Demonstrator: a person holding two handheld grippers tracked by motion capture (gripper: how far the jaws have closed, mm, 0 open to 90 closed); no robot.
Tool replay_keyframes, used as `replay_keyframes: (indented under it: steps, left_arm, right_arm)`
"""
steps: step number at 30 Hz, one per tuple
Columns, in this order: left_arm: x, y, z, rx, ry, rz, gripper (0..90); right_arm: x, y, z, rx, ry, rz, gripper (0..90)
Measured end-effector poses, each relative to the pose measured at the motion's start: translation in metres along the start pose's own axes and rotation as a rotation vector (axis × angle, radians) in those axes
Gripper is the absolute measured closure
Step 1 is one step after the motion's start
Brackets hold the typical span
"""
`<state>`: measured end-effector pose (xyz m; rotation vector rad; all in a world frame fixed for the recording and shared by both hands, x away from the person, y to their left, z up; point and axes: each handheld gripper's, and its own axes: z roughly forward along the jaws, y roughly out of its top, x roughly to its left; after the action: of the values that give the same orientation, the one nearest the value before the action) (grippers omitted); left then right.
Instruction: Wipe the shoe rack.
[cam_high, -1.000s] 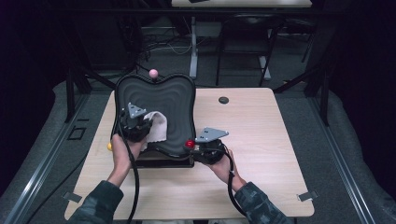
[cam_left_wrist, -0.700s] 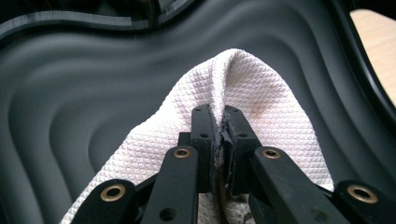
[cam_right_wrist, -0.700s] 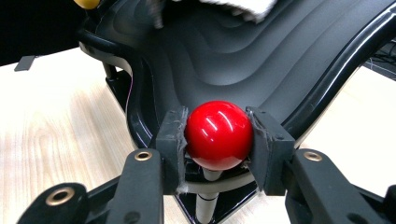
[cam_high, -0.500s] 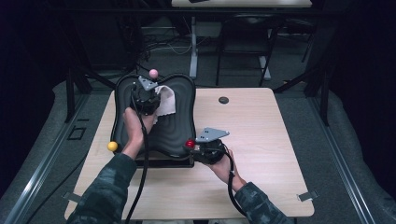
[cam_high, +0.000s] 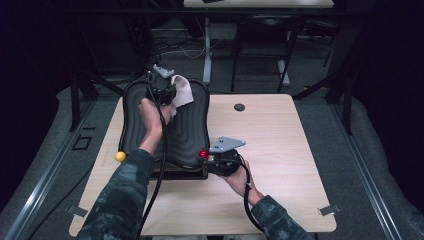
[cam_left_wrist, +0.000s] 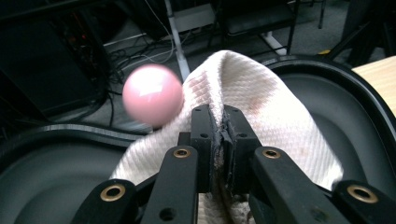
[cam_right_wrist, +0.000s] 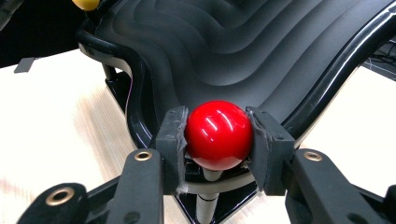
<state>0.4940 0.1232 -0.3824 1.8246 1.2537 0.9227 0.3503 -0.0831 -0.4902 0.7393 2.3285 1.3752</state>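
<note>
The left gripper (cam_high: 162, 87) pinches a cloth (cam_left_wrist: 261, 102) at the far rim of the black tray (cam_high: 187, 130), near the pink ball (cam_left_wrist: 152, 94). The right gripper (cam_right_wrist: 218, 135) clamps the red ball (cam_right_wrist: 218, 134) at the near corner. Wipe with even strokes along the ridges, keep the cloth flat, and hold the red ball firm so the tray does not tilt

Light wooden rectangular table (cam_high: 285, 165), pale grain, standing on grey carpeted floor (cam_high: 365, 150). Resting on its left half: a black moulded plastic tray with a wavy ribbed surface (cam_high: 187, 135), raised on a dark base, far rim reaching past the table's back edge. Near the back edge, well apart from the tray: a small round black disc (cam_high: 239, 107). Stuck at the front corners: short grey tape strips (cam_high: 328, 210).
</note>
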Motion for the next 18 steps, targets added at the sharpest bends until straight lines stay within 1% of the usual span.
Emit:
replay_keyframes:
  steps: [3,4,6,9,10,12,14,18]
  left_arm:
    - [-0.003,0.006,0.007,0.006,0.009,-0.01,83.9]
    - [-0.004,0.008,0.01,0.01,0.022,-0.005,83.9]
    - [-0.005,0.01,0.014,0.026,0.031,-0.008,83.9]
    - [-0.004,0.013,0.017,0.025,0.042,-0.019,83.9]
    - [-0.005,0.015,0.018,0.026,0.044,-0.018,83.9]
    - [-0.006,0.017,0.019,0.026,0.049,-0.004,83.9]
    - [-0.007,0.018,0.02,0.029,0.038,-0.007,83.9]
    - [-0.011,0.022,0.023,0.029,0.022,0.006,83.9]
  right_arm:
    - [0.0,0.0,0.0,0.0,0.001,0.0,60.1]
    - [0.0,0.0,0.0,0.0,0.0,0.001,60.0]
    - [0.0,0.0,0.0,0.0,-0.001,-0.001,60.1]
    - [0.0,0.0,0.0,-0.001,-0.001,0.0,60.1]
    - [0.0,0.0,0.0,-0.001,0.0,0.001,60.1]
    - [0.0,0.0,0.0,-0.002,0.0,-0.001,60.1]
    - [0.0,0.0,0.0,-0.001,-0.001,0.0,60.1]
    - [0.0,0.0,0.0,-0.001,-0.001,0.0,60.1]
